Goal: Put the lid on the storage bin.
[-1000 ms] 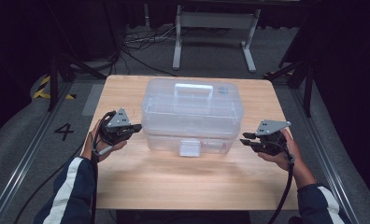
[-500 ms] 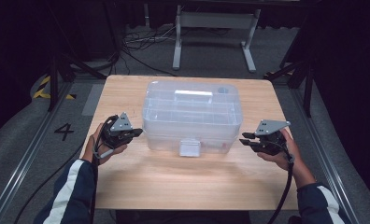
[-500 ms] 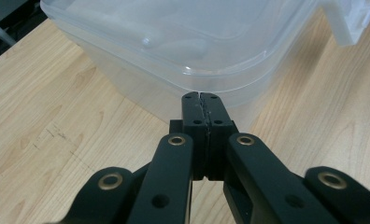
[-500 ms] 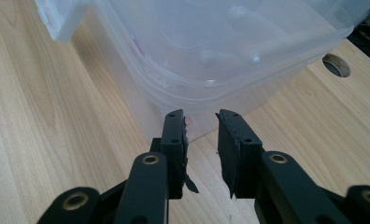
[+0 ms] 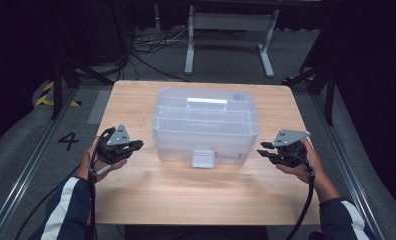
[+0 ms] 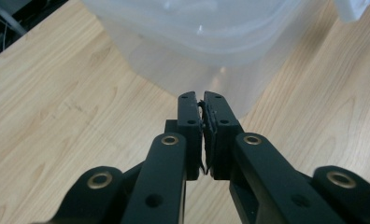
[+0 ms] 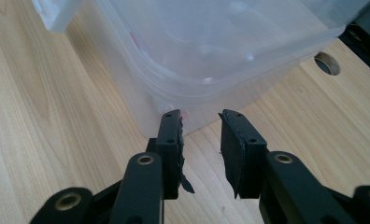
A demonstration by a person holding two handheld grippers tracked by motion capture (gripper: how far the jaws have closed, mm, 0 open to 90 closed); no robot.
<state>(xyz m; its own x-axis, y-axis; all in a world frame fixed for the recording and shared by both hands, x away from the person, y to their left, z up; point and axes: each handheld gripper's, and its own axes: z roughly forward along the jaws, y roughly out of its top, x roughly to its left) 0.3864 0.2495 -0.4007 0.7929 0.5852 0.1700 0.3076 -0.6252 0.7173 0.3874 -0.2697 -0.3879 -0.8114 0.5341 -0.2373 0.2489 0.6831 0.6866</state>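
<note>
A clear plastic storage box (image 5: 206,125) with a lid, a white top handle (image 5: 206,103) and a front latch (image 5: 203,158) stands in the middle of the wooden table (image 5: 186,195). My left gripper (image 5: 136,145) hovers just left of the box's front corner, its jaws shut with nothing between them; the left gripper view has that gripper (image 6: 203,116) pointing at the box wall (image 6: 206,42). My right gripper (image 5: 262,151) sits close to the box's right front corner, jaws apart and empty. In the right gripper view that gripper (image 7: 199,128) faces the box corner (image 7: 192,65).
The table's edges lie close on both sides, with metal floor rails (image 5: 31,165) beyond. A metal stand (image 5: 228,22) and cables (image 5: 151,45) are on the floor behind the table. A round hole (image 7: 327,63) marks the tabletop near the box.
The left gripper has drifted down and slightly right toward the box's front left corner. The right gripper has barely moved.
</note>
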